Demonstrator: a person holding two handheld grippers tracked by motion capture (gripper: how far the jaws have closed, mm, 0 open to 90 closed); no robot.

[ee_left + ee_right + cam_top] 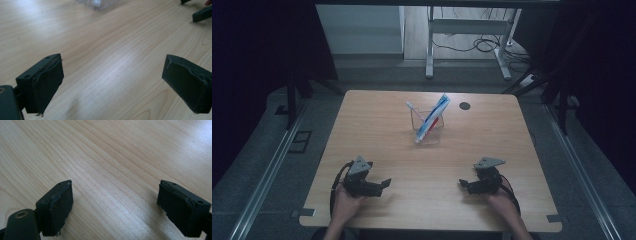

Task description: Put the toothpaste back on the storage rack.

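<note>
A: Where do the two tools sit?

B: Both rest low over the wooden table [377, 125], at the person's edge. The left gripper [384, 184] is held in the left hand [346, 196], the right gripper [463, 185] in the right hand [498, 196]. Their tips point inward, toward each other, well apart, with bare wood between them.

A: Are they holding anything?

B: No. In the left gripper view the two black jaws of the left gripper [111, 75] stand wide apart with plain wood grain between them. The right gripper view shows the same: the right gripper [115, 195] has its jaws spread and nothing between the pads.

A: And the things nearest to them?

B: A clear square holder [428, 131] stands ahead of both grippers, farther up the table and roughly midway between them, well apart from each. In it a blue and white toothpaste tube [434, 116] leans, its top tilted toward the right gripper's side. A toothbrush with a pale handle [413, 107] leans the other way, its end sticking out toward the left gripper's side. Something red [435, 121] sits beside the tube; I cannot tell what it is.

A: Does the left gripper's camera catch the holder?

B: Only its clear base [98, 3], far ahead of the jaws at the top edge. At the upper right, the black tips of the other gripper [201, 13] show.

A: Anything else beyond?

B: A small dark round spot [465, 106] on the wood, past the holder on the right gripper's side.
</note>
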